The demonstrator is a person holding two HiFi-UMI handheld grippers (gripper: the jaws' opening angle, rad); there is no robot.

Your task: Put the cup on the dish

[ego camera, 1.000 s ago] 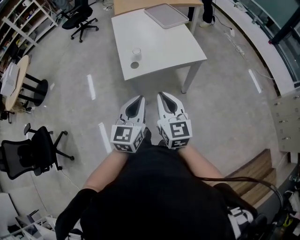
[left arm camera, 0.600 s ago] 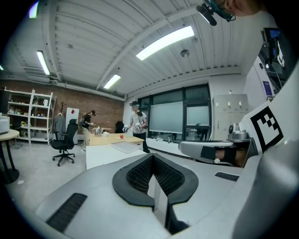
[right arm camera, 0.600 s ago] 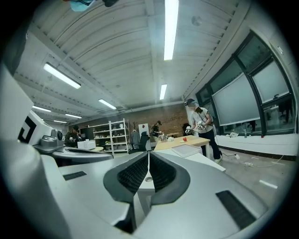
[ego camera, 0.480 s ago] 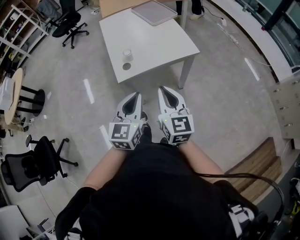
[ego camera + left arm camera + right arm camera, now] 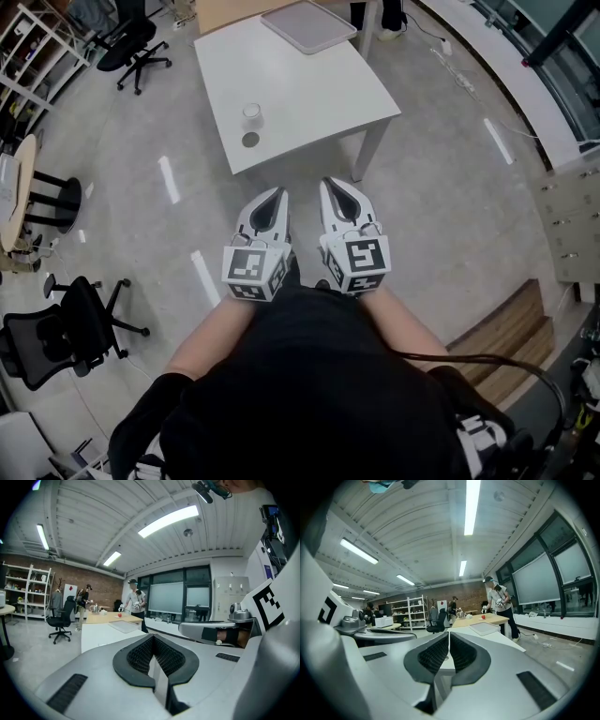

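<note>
A small clear cup (image 5: 251, 114) stands near the front left edge of the white table (image 5: 309, 84). Just in front of it lies a small round grey dish (image 5: 250, 140), apart from the cup. I hold both grippers side by side close to my body, over the floor and short of the table. My left gripper (image 5: 275, 195) is shut with nothing in it, and so is my right gripper (image 5: 333, 184). In the left gripper view the left gripper (image 5: 152, 637) has its pads together. In the right gripper view the right gripper (image 5: 449, 633) has its jaws closed too.
A grey tray (image 5: 309, 25) lies at the table's far end, against a wooden table (image 5: 225, 11). Black office chairs (image 5: 56, 323) and a round side table (image 5: 19, 192) stand to the left. Wooden steps (image 5: 506, 328) are at the right. People (image 5: 499, 602) stand far behind.
The head view has shifted a little, so the table and cup sit slightly further left in the picture. Both grippers stay shut and side by side.
</note>
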